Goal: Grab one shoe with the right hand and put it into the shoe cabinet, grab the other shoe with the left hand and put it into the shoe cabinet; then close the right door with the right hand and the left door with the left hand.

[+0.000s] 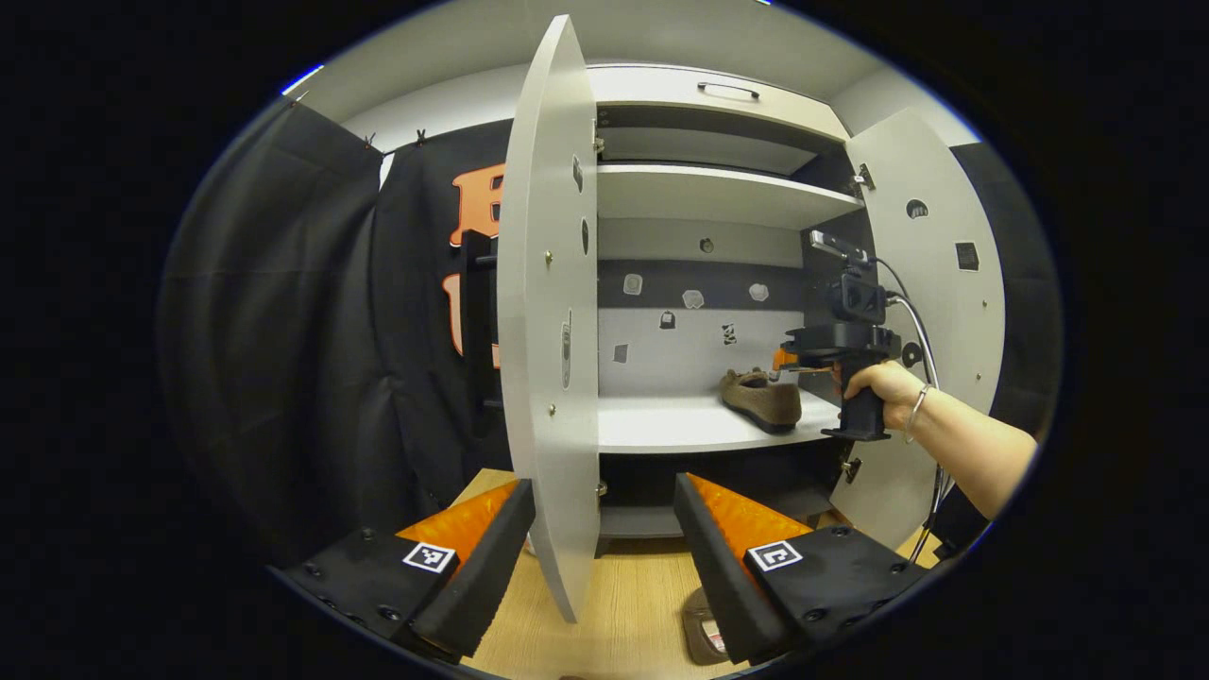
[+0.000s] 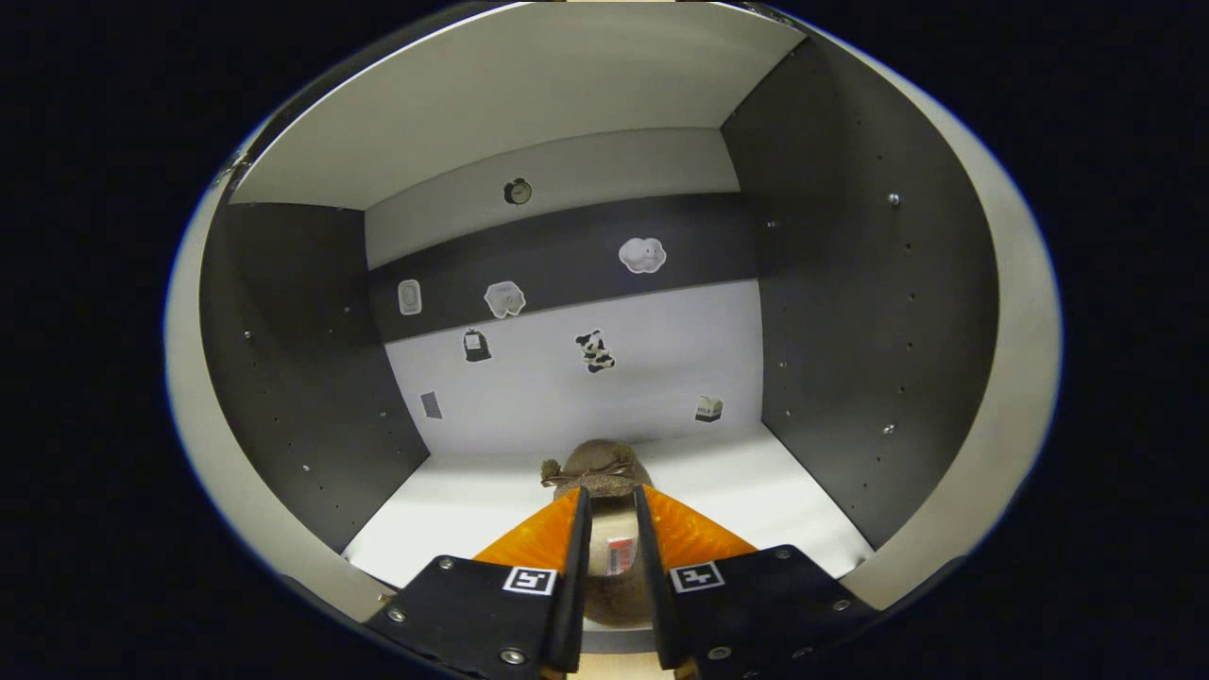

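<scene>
White cabinet shelf (image 2: 453, 515) — right claw (image 2: 611, 548) clamped on tan shoe (image 2: 595, 467), heel hidden; left claw (image 1: 604, 538) apart.

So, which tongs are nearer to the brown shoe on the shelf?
The right tongs: their fingers sit on both sides of the brown shoe on the cabinet shelf. The left tongs stay outside the cabinet, open, by the left door.

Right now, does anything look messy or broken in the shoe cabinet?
Nothing stands out. One tan shoe sits flat on the white shelf, with the right gripper closed on it. Both doors hang open, undamaged. No spills or breakage show.
</scene>
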`<control>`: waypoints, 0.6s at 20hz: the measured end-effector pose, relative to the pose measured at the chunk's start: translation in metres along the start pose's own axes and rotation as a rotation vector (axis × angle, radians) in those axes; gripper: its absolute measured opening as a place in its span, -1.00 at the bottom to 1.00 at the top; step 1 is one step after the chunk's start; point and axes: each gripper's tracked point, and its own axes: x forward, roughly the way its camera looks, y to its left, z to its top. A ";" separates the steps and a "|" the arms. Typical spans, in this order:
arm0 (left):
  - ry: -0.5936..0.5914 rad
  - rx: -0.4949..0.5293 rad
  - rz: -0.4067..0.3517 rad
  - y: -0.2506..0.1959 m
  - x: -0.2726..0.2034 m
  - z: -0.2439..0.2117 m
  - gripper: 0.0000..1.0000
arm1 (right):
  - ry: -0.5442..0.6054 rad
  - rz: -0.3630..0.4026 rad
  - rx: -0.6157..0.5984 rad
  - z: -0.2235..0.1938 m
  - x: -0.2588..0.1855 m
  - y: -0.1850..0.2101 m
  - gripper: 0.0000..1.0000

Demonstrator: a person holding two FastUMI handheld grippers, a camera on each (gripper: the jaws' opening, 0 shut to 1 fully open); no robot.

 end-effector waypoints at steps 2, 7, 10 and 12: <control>0.002 -0.002 -0.015 -0.006 -0.002 -0.002 0.93 | -0.027 0.005 -0.016 0.003 -0.024 0.002 -0.21; 0.007 -0.001 -0.049 -0.023 -0.011 -0.010 0.93 | -0.059 0.030 -0.034 0.003 -0.087 0.000 0.29; 0.005 -0.002 -0.056 -0.030 -0.015 -0.013 0.93 | -0.081 0.032 -0.040 0.002 -0.123 -0.006 0.44; 0.019 -0.009 -0.063 -0.034 -0.015 -0.020 0.94 | -0.103 0.029 -0.049 0.003 -0.147 -0.010 0.55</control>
